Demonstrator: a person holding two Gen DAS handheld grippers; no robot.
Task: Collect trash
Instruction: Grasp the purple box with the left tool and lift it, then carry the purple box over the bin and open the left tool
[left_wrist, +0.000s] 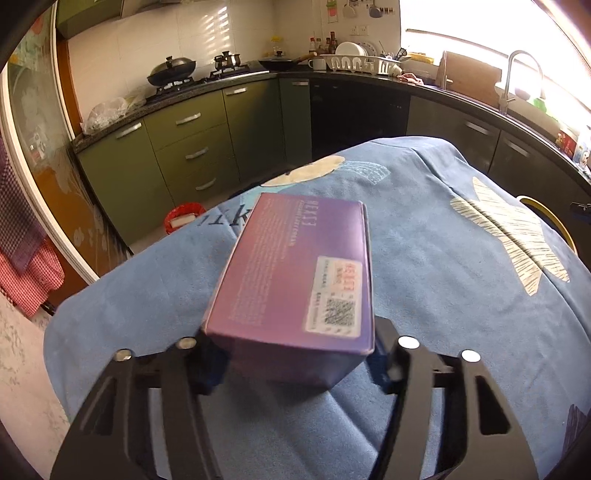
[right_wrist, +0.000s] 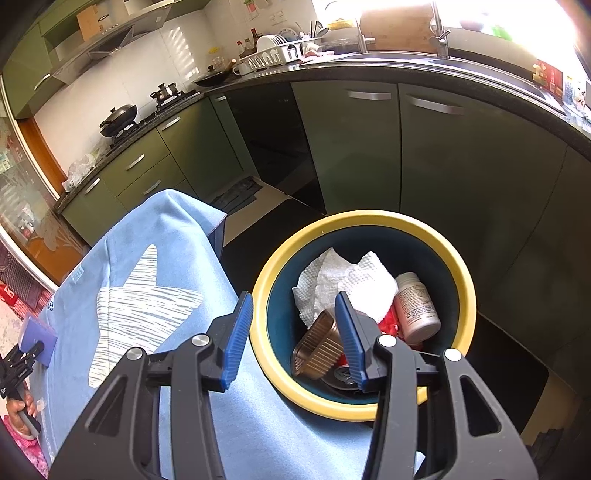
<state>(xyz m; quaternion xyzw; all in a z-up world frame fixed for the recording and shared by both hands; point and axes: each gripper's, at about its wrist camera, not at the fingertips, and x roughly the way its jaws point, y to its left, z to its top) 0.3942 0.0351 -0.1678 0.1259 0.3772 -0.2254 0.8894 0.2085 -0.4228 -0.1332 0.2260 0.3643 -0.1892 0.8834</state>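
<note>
Clamping purple rectangular cardboard box (left_wrist: 295, 280) in left gripper (left_wrist: 295, 363) | right gripper (right_wrist: 295, 336) hanging spread, empty | next: carrying toward yellow-rimmed round bin (right_wrist: 466, 266), two o'clock

A kitchen is seen, with green cabinets (left_wrist: 192, 155) set under a dark worktop (right_wrist: 461, 79) that runs round the corner. White tiles (left_wrist: 177, 40) are laid on the wall above the stove (left_wrist: 184, 79), where a lidded wok (left_wrist: 171, 68) is placed. To the right of the stove a dish rack (left_wrist: 360, 62) is kept, and beyond it a tap (left_wrist: 511, 79) is lit by a bright window (left_wrist: 480, 26). Pale flooring (right_wrist: 255, 214) is seen below the cabinets.
</note>
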